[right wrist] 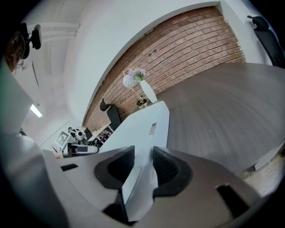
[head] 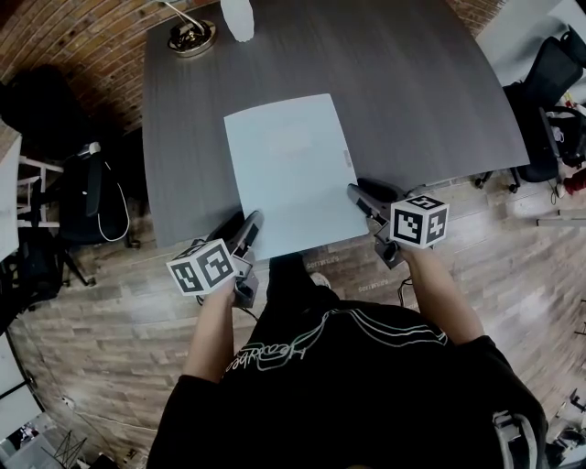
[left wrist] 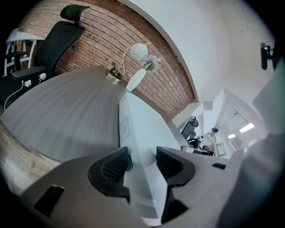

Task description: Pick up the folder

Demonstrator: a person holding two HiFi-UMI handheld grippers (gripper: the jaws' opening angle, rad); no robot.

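A pale blue folder (head: pixel 293 174) lies flat over the near half of the grey table (head: pixel 421 92), its near edge sticking out past the table's rim. My left gripper (head: pixel 251 227) is shut on its near left corner and my right gripper (head: pixel 358 196) on its near right corner. In the left gripper view the folder (left wrist: pixel 142 124) runs away from between the jaws of the left gripper (left wrist: pixel 141 165), which clamp its edge. The right gripper view shows the folder (right wrist: pixel 142 129) pinched between the dark pads of the right gripper (right wrist: pixel 143 168). A small label (head: pixel 347 158) sits near the right edge.
A white vase (head: pixel 238 18) and a brass lamp base (head: pixel 192 38) stand at the table's far edge. Black office chairs sit at the left (head: pixel 78 197) and right (head: pixel 549 82). The floor is wood planks. A brick wall (right wrist: pixel 187 40) rises behind the table.
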